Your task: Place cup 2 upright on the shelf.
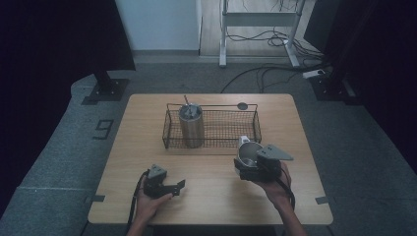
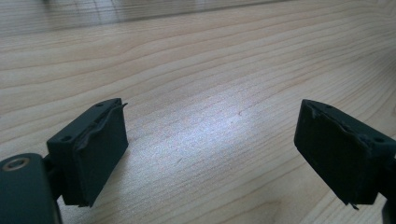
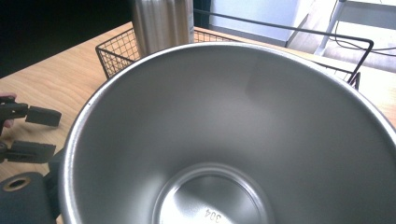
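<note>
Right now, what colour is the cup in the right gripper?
Plain silver steel cup; the right gripper view shows it best.

Cup [image 1: 248, 153] before basket [image 1: 231, 129]; tumbler [image 1: 191, 126] inside

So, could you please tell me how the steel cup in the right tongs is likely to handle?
The steel cup looks rigid and probably light, being thin-walled and empty. Its smooth, shiny metal may slip in the right tongs.

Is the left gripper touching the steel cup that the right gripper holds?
Apart. The high view shows bare table between the left gripper and the steel cup; the left gripper view shows its jaws open over wood.
</note>
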{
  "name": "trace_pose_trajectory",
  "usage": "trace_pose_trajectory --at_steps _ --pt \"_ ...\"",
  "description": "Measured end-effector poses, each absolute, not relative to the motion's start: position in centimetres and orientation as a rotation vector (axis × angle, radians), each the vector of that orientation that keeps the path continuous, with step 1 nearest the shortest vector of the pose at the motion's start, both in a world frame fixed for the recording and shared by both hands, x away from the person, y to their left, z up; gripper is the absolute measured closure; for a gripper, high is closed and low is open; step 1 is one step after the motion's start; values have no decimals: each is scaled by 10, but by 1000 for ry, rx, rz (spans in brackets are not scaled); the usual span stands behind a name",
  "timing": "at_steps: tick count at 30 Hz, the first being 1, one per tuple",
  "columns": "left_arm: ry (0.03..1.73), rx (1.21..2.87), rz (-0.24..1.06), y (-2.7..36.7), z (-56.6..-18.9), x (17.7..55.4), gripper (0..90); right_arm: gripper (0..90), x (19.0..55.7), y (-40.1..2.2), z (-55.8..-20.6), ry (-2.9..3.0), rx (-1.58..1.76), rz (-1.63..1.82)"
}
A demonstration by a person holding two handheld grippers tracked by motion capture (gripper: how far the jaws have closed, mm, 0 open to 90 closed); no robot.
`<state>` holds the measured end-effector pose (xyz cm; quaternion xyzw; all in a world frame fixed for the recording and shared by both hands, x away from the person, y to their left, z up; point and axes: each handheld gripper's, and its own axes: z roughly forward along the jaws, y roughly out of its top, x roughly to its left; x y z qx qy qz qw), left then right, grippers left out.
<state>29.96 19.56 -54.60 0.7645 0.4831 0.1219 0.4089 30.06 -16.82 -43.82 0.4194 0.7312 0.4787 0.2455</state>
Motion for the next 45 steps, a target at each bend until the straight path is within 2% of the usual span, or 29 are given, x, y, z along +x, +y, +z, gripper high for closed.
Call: trace_pose_trajectory --at_steps 45 --pt "1216 1927 300 197 -546 300 98 68 337 -157 -410 2026 1111 1293"
